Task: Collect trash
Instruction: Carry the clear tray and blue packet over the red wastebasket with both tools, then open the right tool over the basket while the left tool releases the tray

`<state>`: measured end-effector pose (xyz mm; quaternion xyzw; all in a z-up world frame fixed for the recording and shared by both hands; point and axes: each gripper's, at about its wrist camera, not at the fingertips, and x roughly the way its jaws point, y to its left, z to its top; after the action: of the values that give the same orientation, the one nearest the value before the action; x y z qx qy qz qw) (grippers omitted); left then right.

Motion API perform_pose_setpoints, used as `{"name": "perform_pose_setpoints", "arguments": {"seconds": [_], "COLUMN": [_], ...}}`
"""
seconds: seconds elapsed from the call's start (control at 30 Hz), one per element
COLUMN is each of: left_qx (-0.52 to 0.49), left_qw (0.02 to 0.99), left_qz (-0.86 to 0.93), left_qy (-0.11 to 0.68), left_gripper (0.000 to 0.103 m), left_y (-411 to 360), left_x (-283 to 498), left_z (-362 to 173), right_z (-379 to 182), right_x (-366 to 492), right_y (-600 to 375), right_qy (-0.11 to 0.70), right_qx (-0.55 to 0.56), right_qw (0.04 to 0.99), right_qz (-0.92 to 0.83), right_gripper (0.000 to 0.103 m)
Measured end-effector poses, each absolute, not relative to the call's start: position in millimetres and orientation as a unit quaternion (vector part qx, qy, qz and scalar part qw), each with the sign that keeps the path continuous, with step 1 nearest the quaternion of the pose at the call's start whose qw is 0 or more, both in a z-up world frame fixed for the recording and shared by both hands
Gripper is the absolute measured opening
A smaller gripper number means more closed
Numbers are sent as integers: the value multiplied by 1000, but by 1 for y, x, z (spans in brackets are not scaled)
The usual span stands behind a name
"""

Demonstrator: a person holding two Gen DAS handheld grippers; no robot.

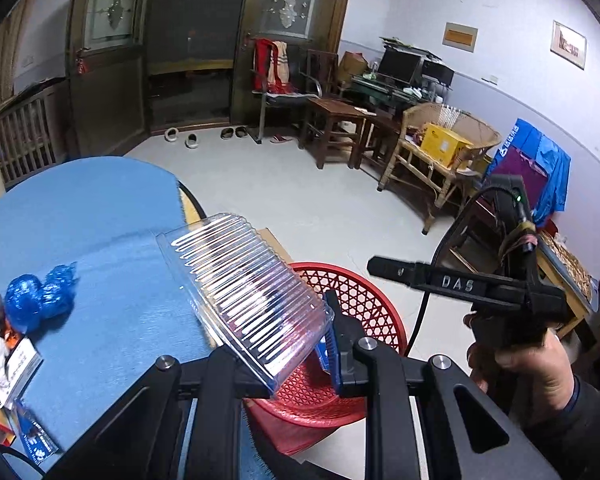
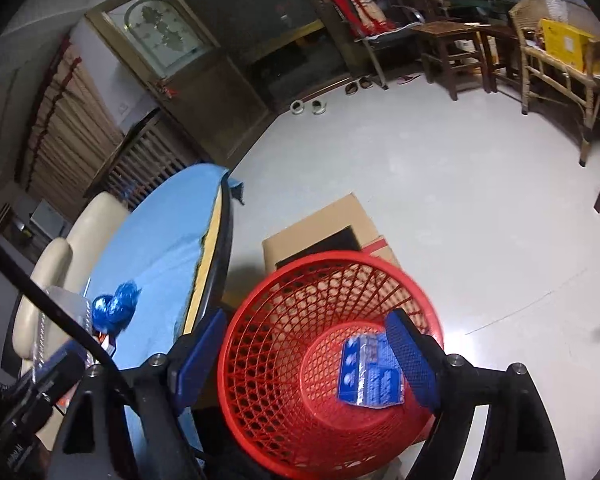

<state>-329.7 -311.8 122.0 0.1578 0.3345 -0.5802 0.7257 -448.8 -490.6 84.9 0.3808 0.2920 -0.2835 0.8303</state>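
Beside the red mesh basket we have the round table under its blue cloth, its edge just next to the basket's rim, and a cardboard box lies on the floor right behind the basket. We hold the left gripper clamped on a clear ribbed plastic tray; its long axis runs from the fingers up and to the left, tilted, the far end over the table edge and the near end above the basket's rim. Our right gripper hangs over the basket mouth with its blue pads spread wide and nothing between them. Down on the basket floor lies a blue printed wrapper, flat, its long side pointing roughly away from us. On the cloth, well apart from the tray, sit crumpled blue foil balls and, near the left edge, a small pile of paper scraps and cartons.
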Motion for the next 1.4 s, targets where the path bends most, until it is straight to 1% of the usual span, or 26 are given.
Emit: {"name": "perform_pose_setpoints", "arguments": {"seconds": [0.5, 0.83, 0.87, 0.93, 0.97, 1.0, 1.4], "left_qx": [213, 235, 243, 249, 251, 251, 179], "left_qw": [672, 651, 651, 649, 654, 660, 703], "left_qz": [-601, -578, -572, -565, -559, -554, -537], "left_qy": [377, 432, 436, 445, 445, 441, 429], "left_gripper": [21, 23, 25, 46, 71, 82, 82], "left_y": [-372, -400, -403, -404, -404, -402, -364], "left_x": [-359, -357, -358, -357, -357, -357, -327], "left_z": [77, 35, 31, 25, 24, 26, 73], "right_z": [84, 81, 81, 81, 81, 81, 92], "right_x": [-477, -490, -492, -494, -495, -497, -486], "right_y": [-516, -525, -526, -526, -527, -527, -520], "right_qy": [264, 255, 254, 253, 252, 251, 245], "right_qx": [402, 413, 414, 415, 416, 417, 411], "right_qw": [820, 813, 813, 812, 811, 810, 817], "right_qz": [-309, -321, -322, -324, -326, -327, -322], "right_gripper": [85, 85, 85, 85, 85, 85, 85]}}
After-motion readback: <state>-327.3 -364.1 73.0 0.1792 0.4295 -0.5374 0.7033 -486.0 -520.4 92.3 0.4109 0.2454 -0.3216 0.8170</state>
